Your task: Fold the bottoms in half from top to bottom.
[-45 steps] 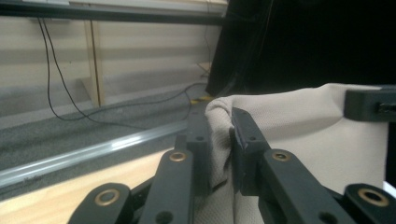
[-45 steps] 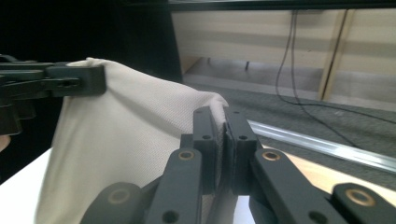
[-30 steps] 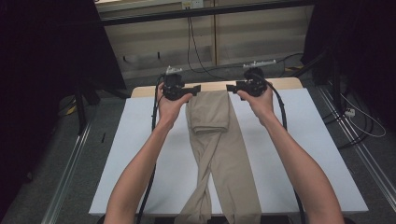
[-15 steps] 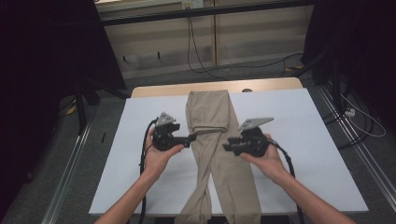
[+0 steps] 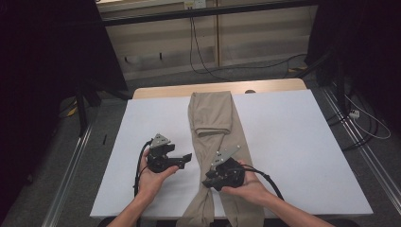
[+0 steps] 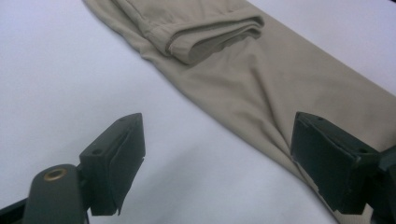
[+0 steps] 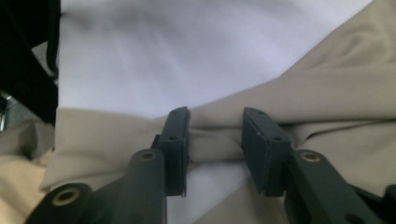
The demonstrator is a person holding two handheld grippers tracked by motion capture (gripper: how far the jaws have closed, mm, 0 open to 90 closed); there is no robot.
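Observation:
Beige trousers lie lengthwise down the middle of the white table, with their far end folded back over itself. The legs cross near the front edge. My left gripper hovers just left of the trousers, jaws wide open and empty above bare table and the cloth's edge. My right gripper is low over the legs near the front. Its jaws stand partly apart on either side of a ridge of beige cloth, not pressed onto it.
A strip of bare wood shows at the table's far edge. Cables lie on the floor at the right, and a dark stand is at the left. White table surface spreads on both sides of the trousers.
Both grippers have pulled back from the far end of the trousers to the near part of the table. The far end now lies folded over, let go.

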